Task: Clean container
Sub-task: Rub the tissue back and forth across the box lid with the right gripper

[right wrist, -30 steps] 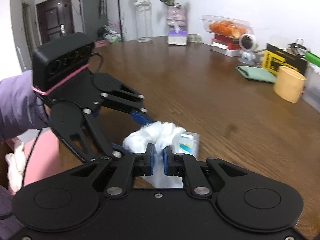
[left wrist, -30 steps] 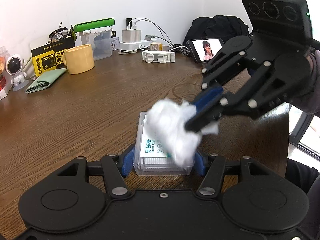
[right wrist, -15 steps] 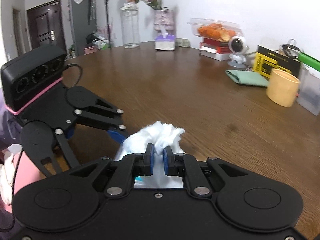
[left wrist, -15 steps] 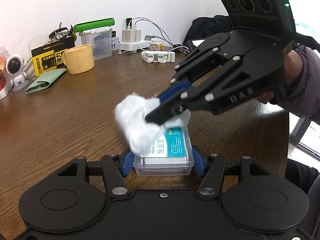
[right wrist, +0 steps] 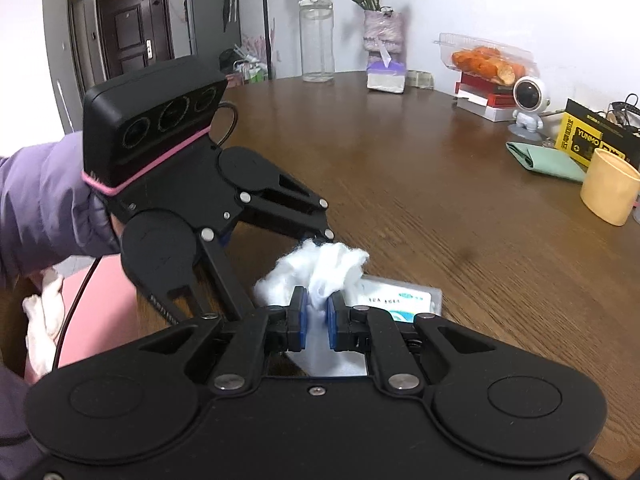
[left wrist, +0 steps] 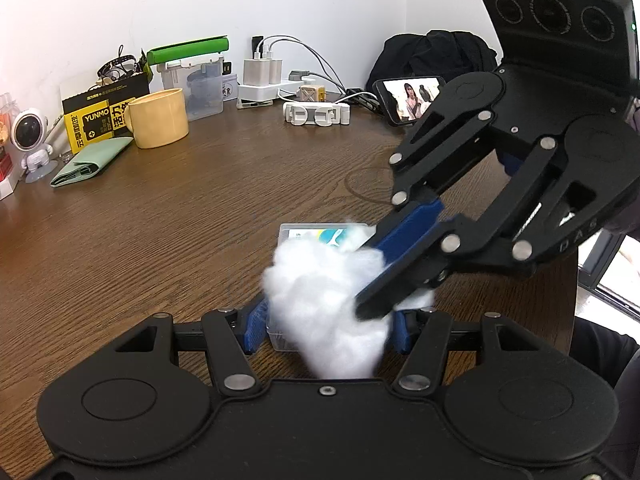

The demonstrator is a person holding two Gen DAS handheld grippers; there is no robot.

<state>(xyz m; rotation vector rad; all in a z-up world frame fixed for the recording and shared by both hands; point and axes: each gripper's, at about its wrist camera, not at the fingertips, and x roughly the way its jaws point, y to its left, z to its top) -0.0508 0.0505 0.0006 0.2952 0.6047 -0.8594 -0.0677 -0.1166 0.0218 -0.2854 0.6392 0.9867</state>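
surface: brown wood table, clutter pushed to its far edge.
right gripper: i have it clamped together on a white cotton wad, pressed onto the lid.
left gripper: i hold it closed on the clear plastic container, one blue finger on each side, box flat on the table.
step: i judge this mid-wipe, near end of the lid.
next: sweep the wad across the lid's far end, which is uncovered; keep the left grip firm so the box cannot slide.
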